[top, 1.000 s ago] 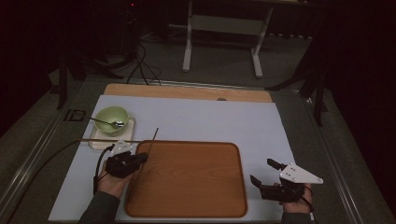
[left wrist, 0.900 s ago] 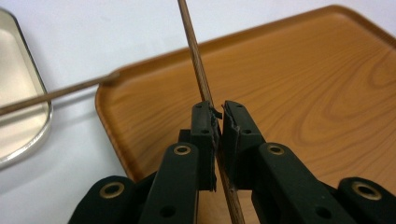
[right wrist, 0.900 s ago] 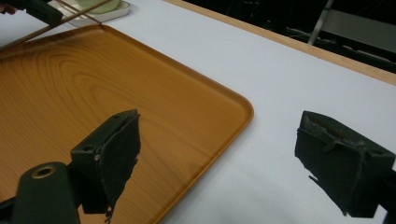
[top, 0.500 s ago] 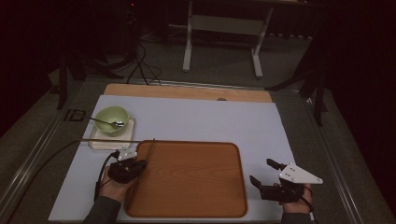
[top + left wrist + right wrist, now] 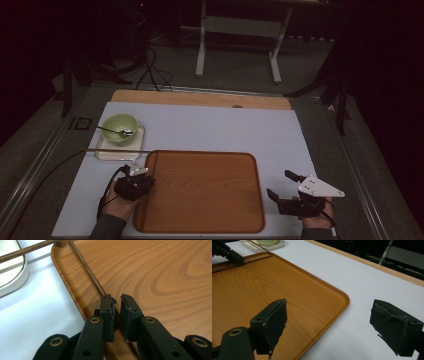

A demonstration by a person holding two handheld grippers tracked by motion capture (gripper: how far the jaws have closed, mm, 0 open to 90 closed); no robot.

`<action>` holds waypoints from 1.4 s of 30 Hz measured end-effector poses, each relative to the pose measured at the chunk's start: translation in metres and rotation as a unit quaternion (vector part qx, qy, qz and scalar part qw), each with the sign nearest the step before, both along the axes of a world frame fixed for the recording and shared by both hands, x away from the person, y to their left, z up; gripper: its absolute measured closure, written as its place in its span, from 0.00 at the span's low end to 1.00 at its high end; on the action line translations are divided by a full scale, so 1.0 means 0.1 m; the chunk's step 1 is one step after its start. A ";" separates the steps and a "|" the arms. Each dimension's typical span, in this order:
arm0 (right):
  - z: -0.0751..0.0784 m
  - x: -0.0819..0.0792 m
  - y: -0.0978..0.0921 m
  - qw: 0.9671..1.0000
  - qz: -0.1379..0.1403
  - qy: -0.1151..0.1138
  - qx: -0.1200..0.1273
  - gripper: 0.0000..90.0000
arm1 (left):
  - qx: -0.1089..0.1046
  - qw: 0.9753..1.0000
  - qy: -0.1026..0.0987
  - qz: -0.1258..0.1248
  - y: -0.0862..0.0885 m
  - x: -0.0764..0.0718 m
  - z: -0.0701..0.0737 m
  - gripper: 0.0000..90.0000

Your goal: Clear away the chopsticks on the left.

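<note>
The left gripper [image 5: 116, 305] has its jaws nearly closed on a thin dark-brown chopstick [image 5: 86, 270], which lies along the inner left wall of the wooden tray [image 5: 210, 192], at the tray's near-left part. A narrow gap shows between the pads, and whether they already pinch the stick cannot be told. A second chopstick [image 5: 23, 250] lies crosswise just beyond the tray's far-left corner, reaching over the white dish [image 5: 107, 149] that carries the green bowl [image 5: 120, 128] and its spoon [image 5: 114, 131]. The risk, as I judge it, is the stick's slimness and smooth round section: it sits tight in the angle between tray floor and wall, so the pads may close on the wall instead, or the stick may roll or pivot out if gripped off-centre. Its far tip also looks near the other stick and could knock it. The right gripper [image 5: 342, 322] hangs wide open, holding nothing, over the bench [image 5: 215, 127] just right of the tray's near-right corner.
</note>
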State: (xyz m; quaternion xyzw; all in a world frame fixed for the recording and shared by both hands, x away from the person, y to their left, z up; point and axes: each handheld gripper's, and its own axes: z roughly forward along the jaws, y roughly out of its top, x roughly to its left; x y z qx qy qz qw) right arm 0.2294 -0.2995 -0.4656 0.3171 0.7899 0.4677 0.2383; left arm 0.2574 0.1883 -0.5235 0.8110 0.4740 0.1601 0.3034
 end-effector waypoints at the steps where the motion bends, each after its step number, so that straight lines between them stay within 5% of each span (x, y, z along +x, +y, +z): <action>1: 0.00 0.00 0.00 1.000 0.000 0.000 0.000 0.15 | 0.009 1.000 -0.001 -0.002 -0.01 -0.01 0.01 0.90; 17: 0.00 0.00 0.00 1.000 0.001 0.000 0.000 0.15 | 0.031 0.999 0.001 -0.006 -0.01 -0.07 0.03 0.82; 42: 0.01 0.03 -0.01 1.000 0.008 -0.002 -0.004 0.15 | -0.001 1.000 -0.022 -0.002 0.02 -0.07 0.16 0.64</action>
